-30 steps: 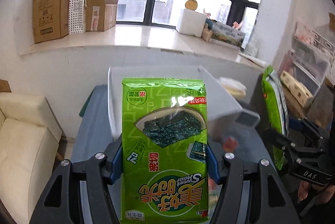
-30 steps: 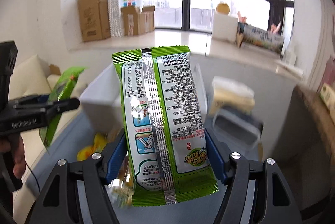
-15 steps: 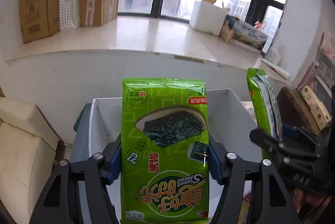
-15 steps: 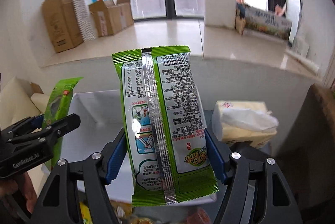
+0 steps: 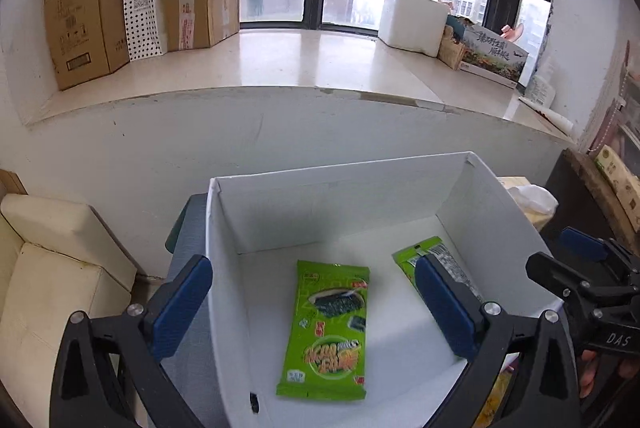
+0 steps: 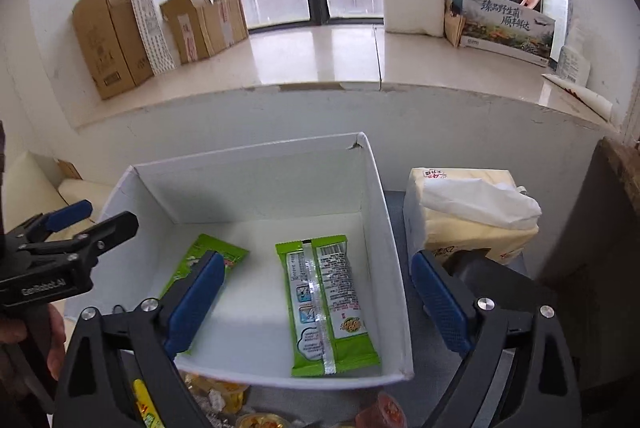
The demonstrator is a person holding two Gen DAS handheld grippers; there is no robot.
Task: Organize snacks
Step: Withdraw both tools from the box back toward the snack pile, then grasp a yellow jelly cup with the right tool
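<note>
step: drop done, judged | left tongs [image 5: 316, 304] released, empty | right tongs [image 6: 318, 296] released, empty | both seaweed packs [image 5: 326, 328] [image 6: 326, 302] flat in white box [image 6: 384, 228] | next: grab loose snacks [image 6: 224, 394] on tabletop

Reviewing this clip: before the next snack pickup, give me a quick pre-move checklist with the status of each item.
1. Left hand-held gripper open and empty: ok.
2. Right hand-held gripper open and empty: ok.
3. Face-up seaweed packet lying flat on the floor of the white box: ok.
4. Back-side-up seaweed packet flat in the box, apart from the first packet: ok.
5. More snacks to pick, jelly cups near the box's front edge: ok, though mostly cut off.
6. Floor space left in the box: ok.
</note>
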